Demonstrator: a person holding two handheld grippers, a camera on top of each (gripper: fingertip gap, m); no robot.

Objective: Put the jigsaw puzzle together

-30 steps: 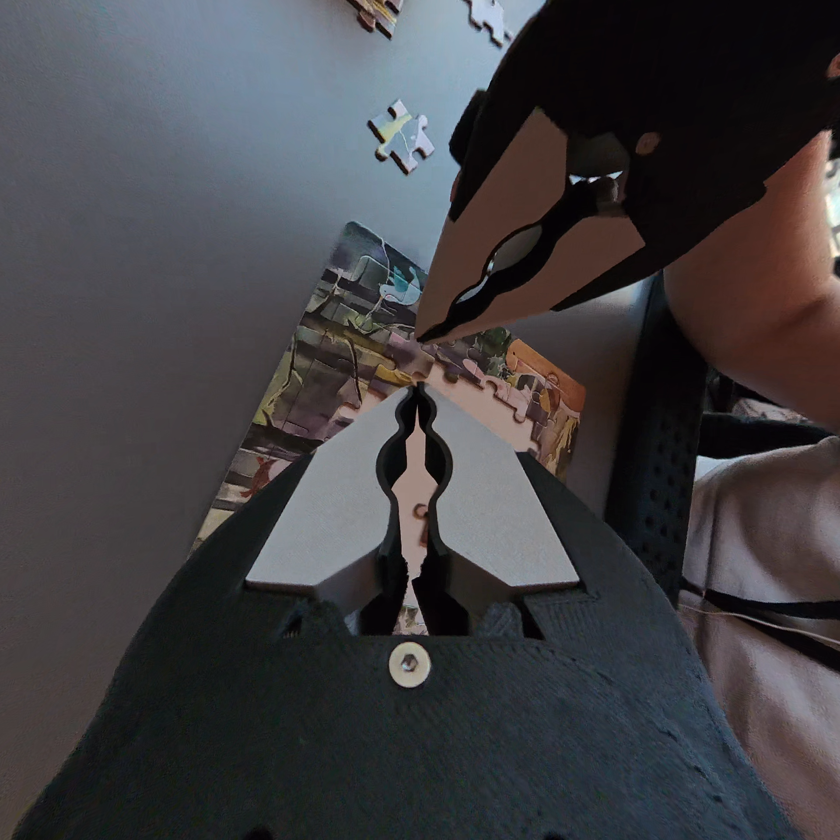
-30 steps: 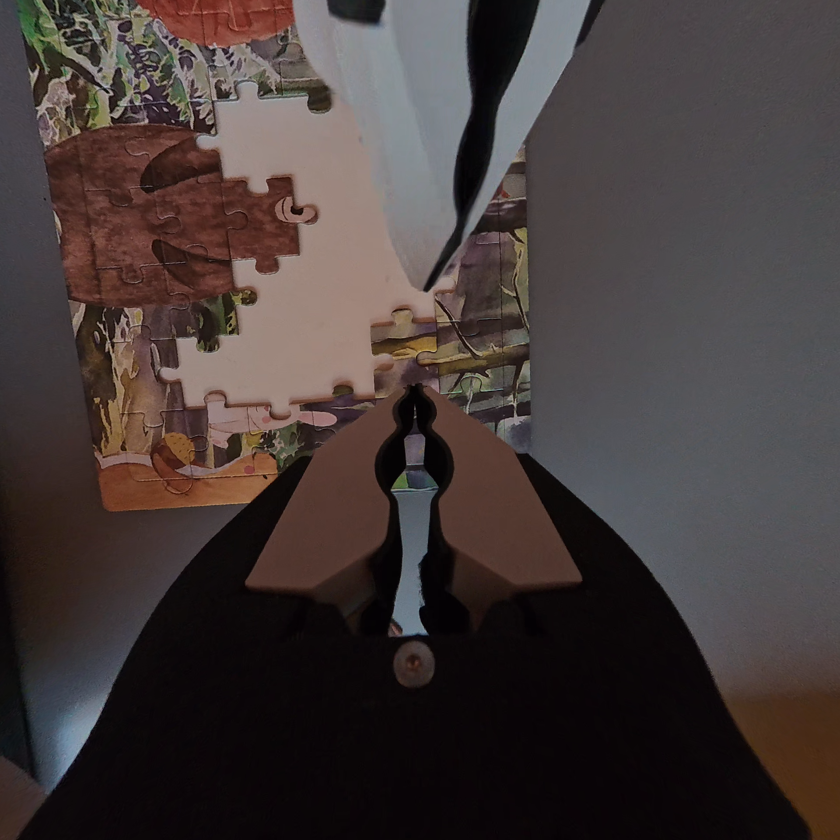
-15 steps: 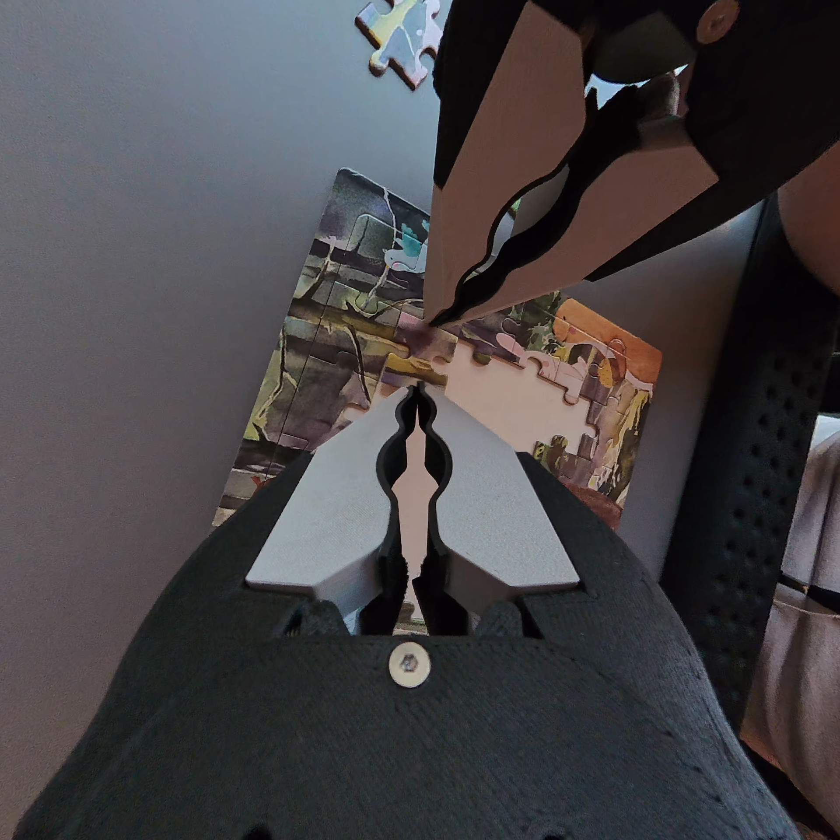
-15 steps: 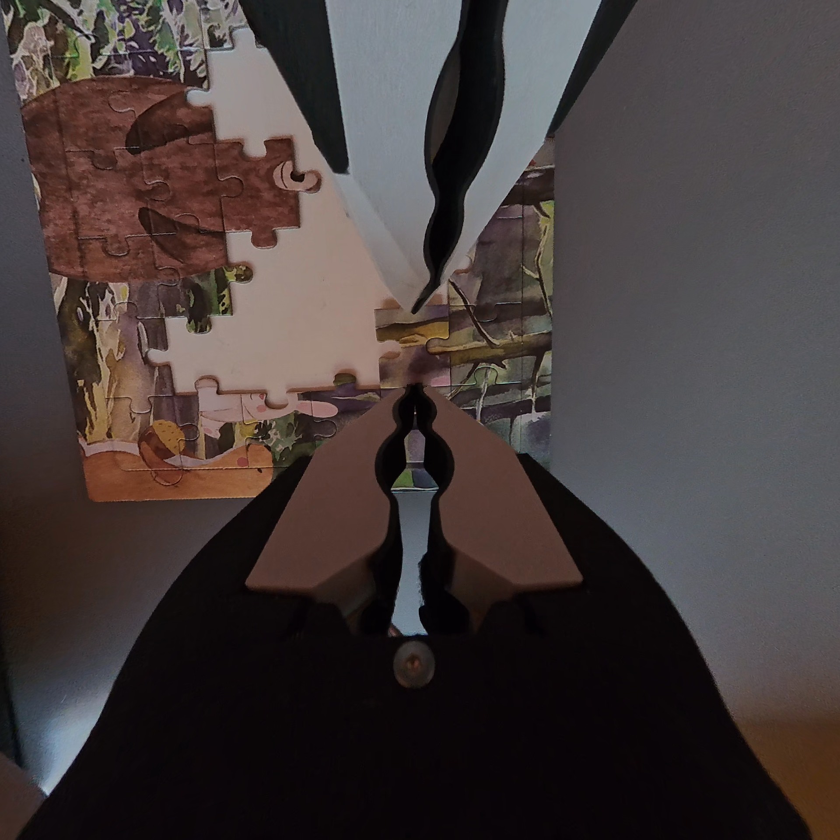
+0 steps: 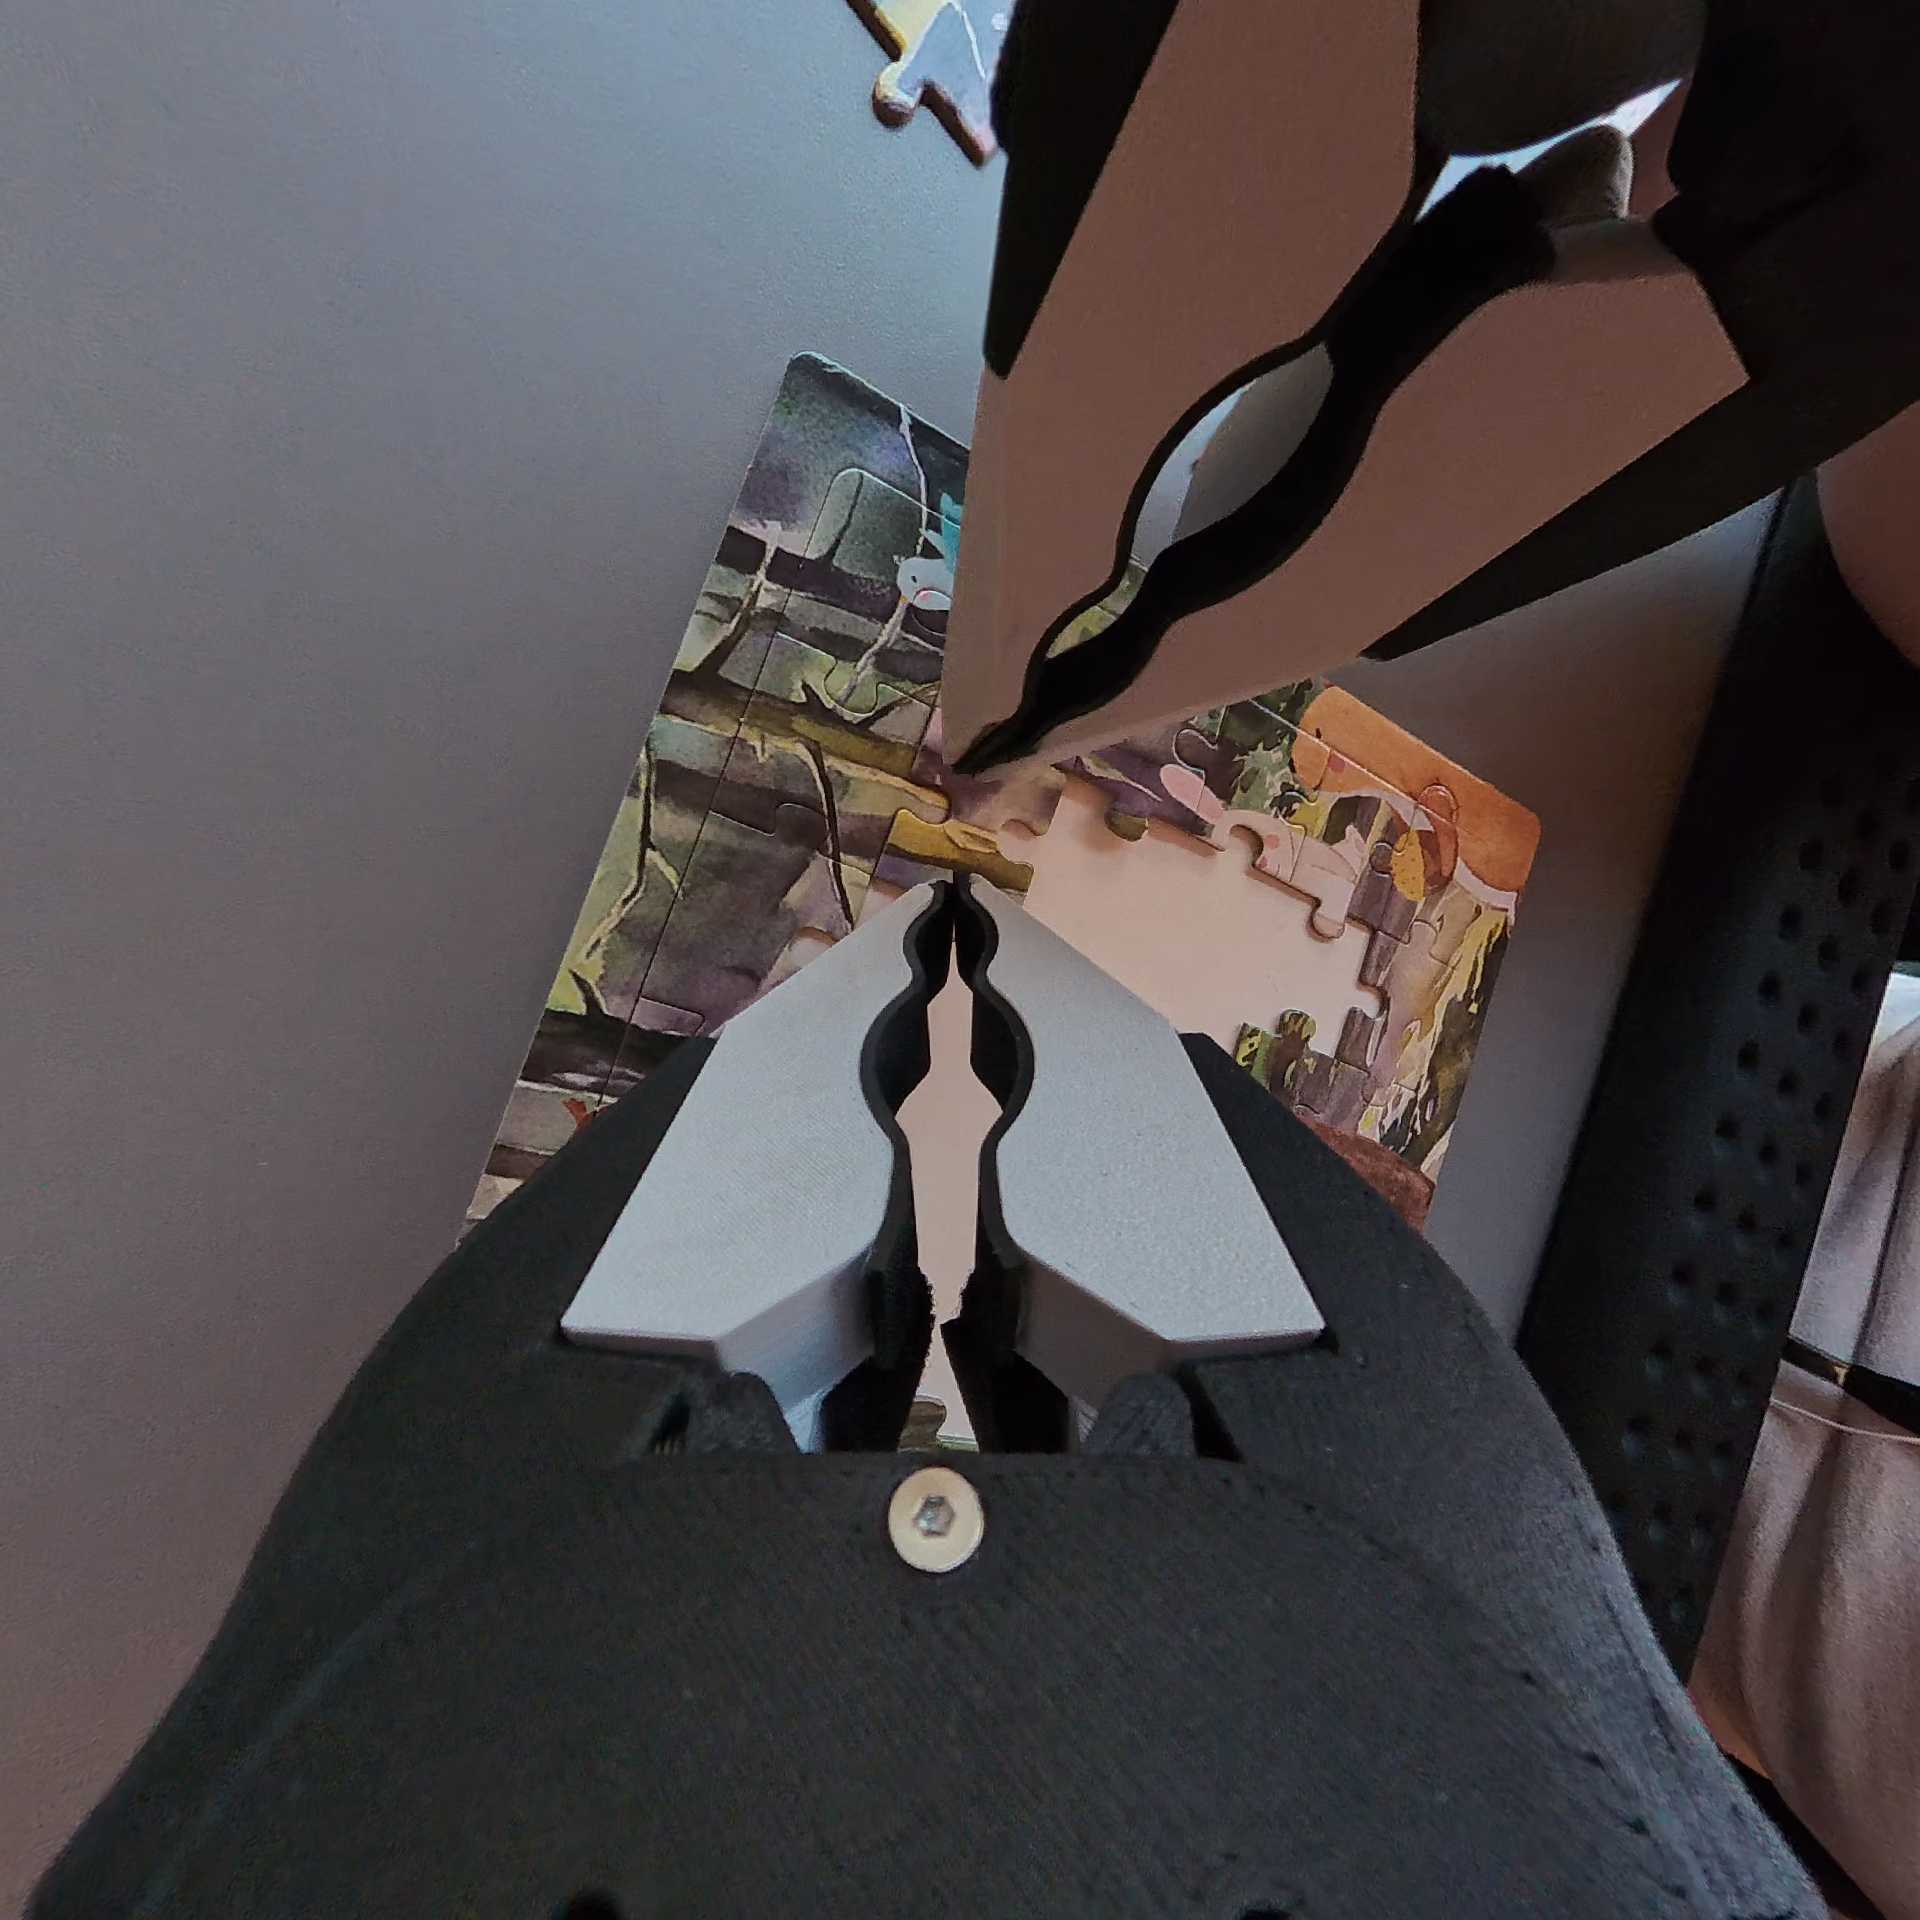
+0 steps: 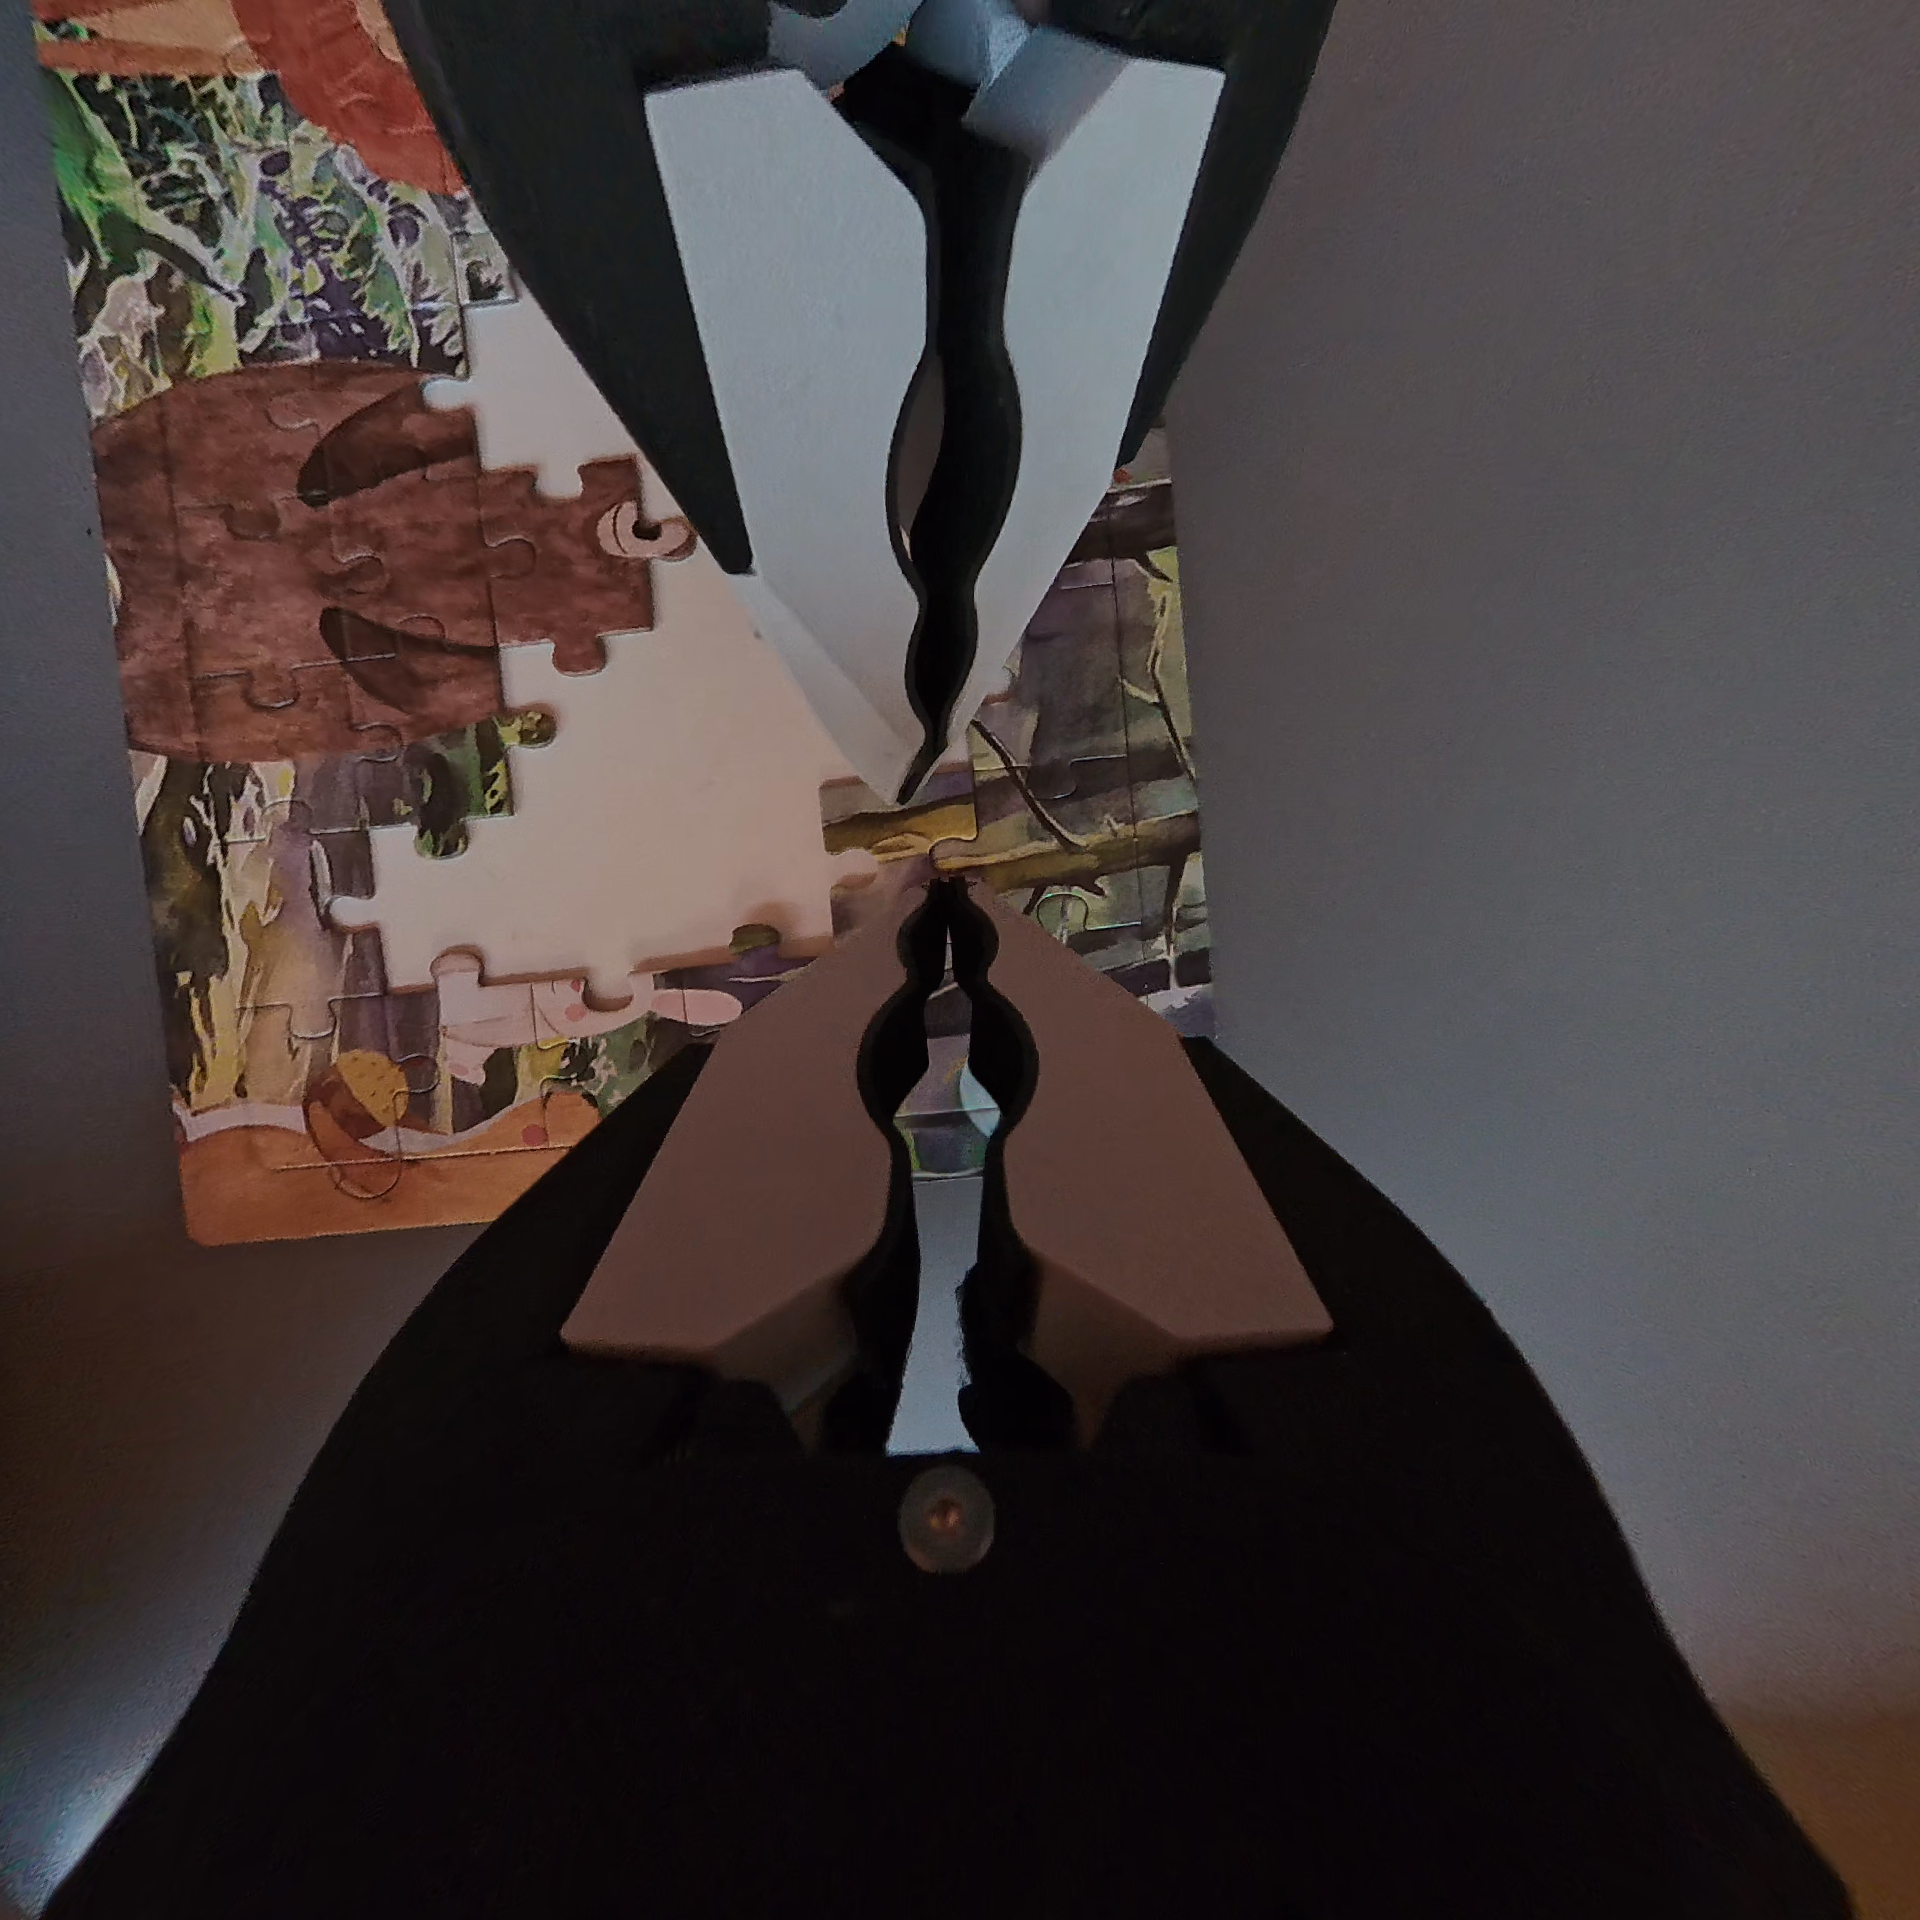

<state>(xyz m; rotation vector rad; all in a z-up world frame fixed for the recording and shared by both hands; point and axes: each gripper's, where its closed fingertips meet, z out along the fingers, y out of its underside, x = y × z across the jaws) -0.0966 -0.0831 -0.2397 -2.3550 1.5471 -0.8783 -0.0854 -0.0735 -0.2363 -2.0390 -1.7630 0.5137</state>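
The partly built jigsaw puzzle lies flat on the grey table, with a bare white gap in its middle. It also shows in the right wrist view, gap included. My left gripper is shut and empty, its tip at a yellow-brown piece on the gap's edge. My right gripper comes in from the upper right, shut and empty, tip down on the puzzle just beyond that piece. In the right wrist view the two tips, right and left, nearly meet over the same piece.
A loose puzzle piece lies on the table beyond the puzzle, partly hidden by the right gripper. A black perforated chair part and a person's arm and light clothing are at the right. Grey table lies beside the puzzle. The partly built jigsaw puzzle is about equally far from each gripper, around 4 cm. Look for it in the right wrist view too.
The two grippers have drawn closer together over the puzzle. The left tip has moved along the gap's edge towards the right tip. Both stayed shut.
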